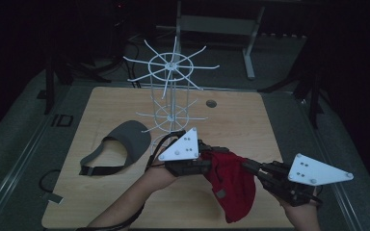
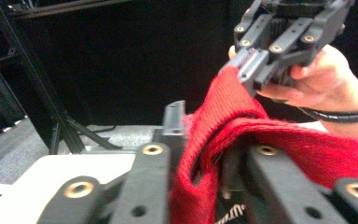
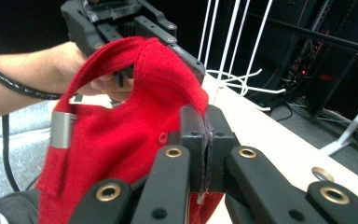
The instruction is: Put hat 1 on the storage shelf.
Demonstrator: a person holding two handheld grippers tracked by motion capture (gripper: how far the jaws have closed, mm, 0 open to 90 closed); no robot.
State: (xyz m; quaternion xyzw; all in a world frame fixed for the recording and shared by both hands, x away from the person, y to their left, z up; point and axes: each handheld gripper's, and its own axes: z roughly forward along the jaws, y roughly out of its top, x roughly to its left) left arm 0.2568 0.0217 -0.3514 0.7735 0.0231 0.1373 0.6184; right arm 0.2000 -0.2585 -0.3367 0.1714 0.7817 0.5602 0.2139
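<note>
- A red knit cap (image 1: 231,185) is held above the table's (image 1: 250,120) near edge, in front of the white wire rack (image 1: 171,96); it sags, so it is judged soft and light
- The left gripper (image 1: 211,155) is clamped on its rim; the right gripper (image 1: 247,167) is pinched shut on the brim edge; the stiffer brim is judged the surest hold

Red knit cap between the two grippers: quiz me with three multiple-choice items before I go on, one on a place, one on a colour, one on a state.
1. Where does the dark grey visor cap lie on the light wooden table?
A. left of the white wire rack
B. right of it
C. hung on it

2. What colour is the knit cap?
A. blue
B. red
C. green

3. How is the knit cap held?
A. lying free
C. by one gripper
B. by the left gripper and the right gripper

Key: 1 A, the high view shows it flat at the rack's left; 2 B, red in each view; 3 B, both sets of jaws pinch its fabric.
</note>
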